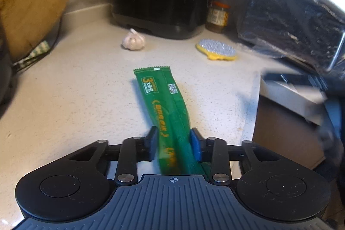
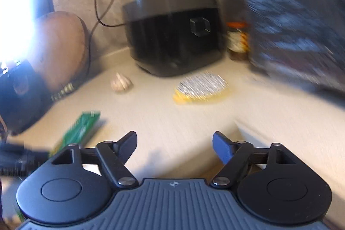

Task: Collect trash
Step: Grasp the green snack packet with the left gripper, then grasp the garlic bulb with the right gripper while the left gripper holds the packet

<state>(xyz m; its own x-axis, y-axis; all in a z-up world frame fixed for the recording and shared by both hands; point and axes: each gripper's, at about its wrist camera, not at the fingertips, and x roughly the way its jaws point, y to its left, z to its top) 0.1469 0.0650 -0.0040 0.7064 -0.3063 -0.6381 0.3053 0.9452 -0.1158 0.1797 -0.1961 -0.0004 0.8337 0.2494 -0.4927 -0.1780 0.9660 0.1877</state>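
A long green snack wrapper (image 1: 166, 98) runs forward from between the blue pads of my left gripper (image 1: 174, 141), which is shut on its near end. The wrapper's far end hangs just above the speckled counter (image 1: 75, 100) and casts a shadow. In the right wrist view the same wrapper (image 2: 82, 128) shows blurred at the lower left, with the left gripper dark behind it. My right gripper (image 2: 174, 143) stands open over the counter with nothing between its fingers.
A black cooker (image 1: 159, 3) stands at the back wall, with a garlic bulb (image 1: 133, 41), a yellow scrubber (image 1: 216, 50) and a jar (image 1: 217, 16) near it. A black plastic bag (image 1: 291, 21) fills the right. A wooden board (image 1: 32, 3) leans at left. The counter edge (image 1: 256, 105) drops off at right.
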